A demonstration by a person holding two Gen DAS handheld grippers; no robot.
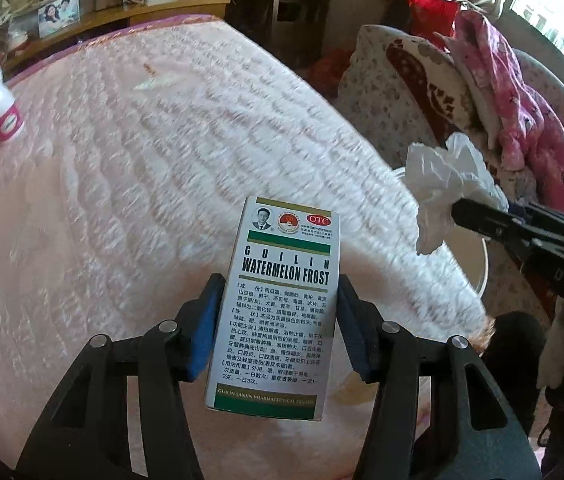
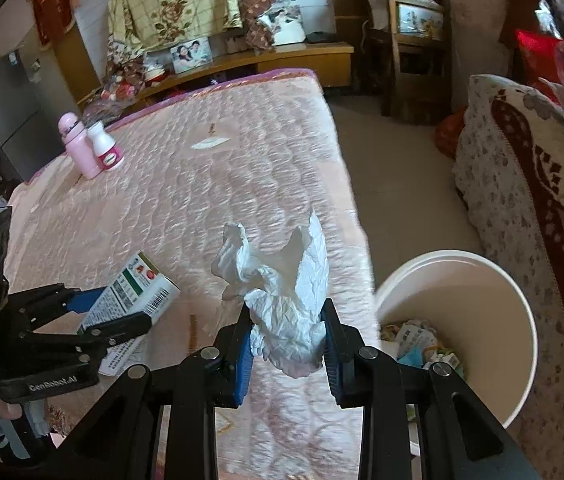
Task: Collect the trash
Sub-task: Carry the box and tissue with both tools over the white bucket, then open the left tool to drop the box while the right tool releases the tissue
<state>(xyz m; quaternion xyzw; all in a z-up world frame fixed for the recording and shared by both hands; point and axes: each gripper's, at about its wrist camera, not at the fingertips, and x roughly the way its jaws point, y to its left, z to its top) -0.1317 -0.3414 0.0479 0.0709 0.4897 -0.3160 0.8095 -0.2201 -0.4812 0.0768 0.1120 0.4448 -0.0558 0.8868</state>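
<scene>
Mia: Trash is in both grippers. The left gripper (image 1: 278,320) has its jaws squeezed on a medicine box (image 1: 278,300), and the right gripper (image 2: 286,340) has its jaws squeezed on a crumpled tissue (image 2: 282,300). Both are up over the bed (image 2: 210,200).

Ben: Where does it go?

Mia: I think in the white bucket (image 2: 494,320) on the floor, right beside the bed. It already has some wrappers in it.

Ben: What could go wrong?

Mia: The tissue is light and floppy. If it gets let go too soon, it could float down and land on the bed or the floor. The box is smooth and shiny, so it might slip if the jaws loosen. And the 2 grippers are near each other, so they could bump on the way to the bucket.

Ben: What do things feel like?

Mia: The tissue looks soft and wrinkly. The box is stiff card with flat sides. The bed cover is pink and bumpy. The bucket looks round, hard and smooth. The 2 little bottles (image 2: 94,148) far back on the bed look like plastic.
</scene>
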